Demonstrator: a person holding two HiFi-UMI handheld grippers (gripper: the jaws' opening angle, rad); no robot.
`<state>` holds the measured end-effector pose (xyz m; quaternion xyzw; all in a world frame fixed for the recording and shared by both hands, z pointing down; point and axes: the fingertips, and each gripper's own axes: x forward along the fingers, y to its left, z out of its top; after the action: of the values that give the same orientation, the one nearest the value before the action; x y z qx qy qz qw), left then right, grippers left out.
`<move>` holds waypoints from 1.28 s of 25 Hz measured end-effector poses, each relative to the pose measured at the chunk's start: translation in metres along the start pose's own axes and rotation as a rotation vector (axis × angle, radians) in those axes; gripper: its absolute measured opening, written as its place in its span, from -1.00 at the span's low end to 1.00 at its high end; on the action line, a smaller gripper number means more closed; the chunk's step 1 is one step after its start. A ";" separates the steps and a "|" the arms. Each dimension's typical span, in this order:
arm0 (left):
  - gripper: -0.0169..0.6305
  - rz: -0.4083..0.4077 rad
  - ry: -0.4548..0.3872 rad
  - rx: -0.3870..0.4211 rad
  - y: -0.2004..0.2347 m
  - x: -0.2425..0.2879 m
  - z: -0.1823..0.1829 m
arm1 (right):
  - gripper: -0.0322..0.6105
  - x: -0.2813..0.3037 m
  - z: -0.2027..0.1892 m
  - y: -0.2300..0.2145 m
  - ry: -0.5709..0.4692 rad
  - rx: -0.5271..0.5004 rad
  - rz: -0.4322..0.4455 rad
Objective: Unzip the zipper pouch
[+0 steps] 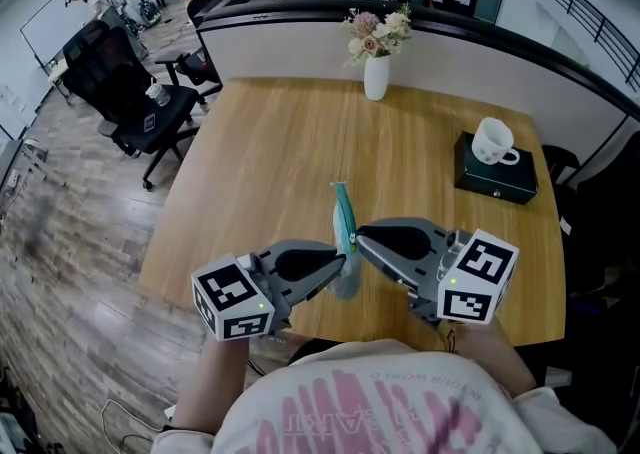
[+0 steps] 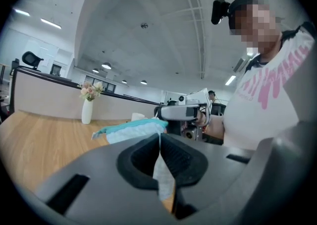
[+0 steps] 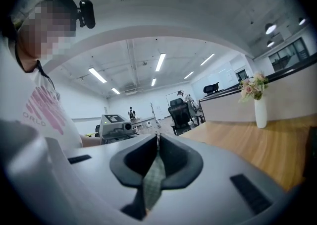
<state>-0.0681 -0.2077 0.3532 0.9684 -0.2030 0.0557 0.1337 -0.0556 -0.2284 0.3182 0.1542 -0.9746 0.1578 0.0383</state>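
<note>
Left gripper (image 1: pixel 340 264) first: jaws pressed tight together, and its own view shows a fold of pale fabric pinched flat between them, hanging out below the grip. That fabric is the zipper pouch (image 1: pixel 343 214). It is up in the air over the near edge of the wooden table (image 1: pixel 270 162), seen edge-on from the head view, with its teal top edge pointing away from the person and the pale body below. Across to the right gripper (image 1: pixel 360 235), and it's clamped too: jaws closed on a thin, greenish checked strip of the pouch. Whether that strip is the zipper's pull tab, I cannot tell. The two grippers meet nose to nose at the pouch, left one a touch lower, right one a touch higher, both lying close to level.

Sweeping the background from the left: a black office chair (image 1: pixel 125 92) stands on the floor off the table's far-left corner, a white vase (image 1: pixel 376 77) of flowers sits at the table's far edge, and out right a white mug (image 1: pixel 492 140) rests on a dark box (image 1: pixel 500 180).
</note>
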 end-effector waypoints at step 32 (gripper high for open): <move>-0.91 -0.128 0.032 0.065 -0.033 0.001 0.002 | -0.89 -0.009 -0.007 -0.003 -0.015 0.081 -0.085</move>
<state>-0.0537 -0.1793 0.3440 0.9823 -0.1364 0.0690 0.1085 -0.0457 -0.2259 0.3249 0.1982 -0.9602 0.1940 0.0316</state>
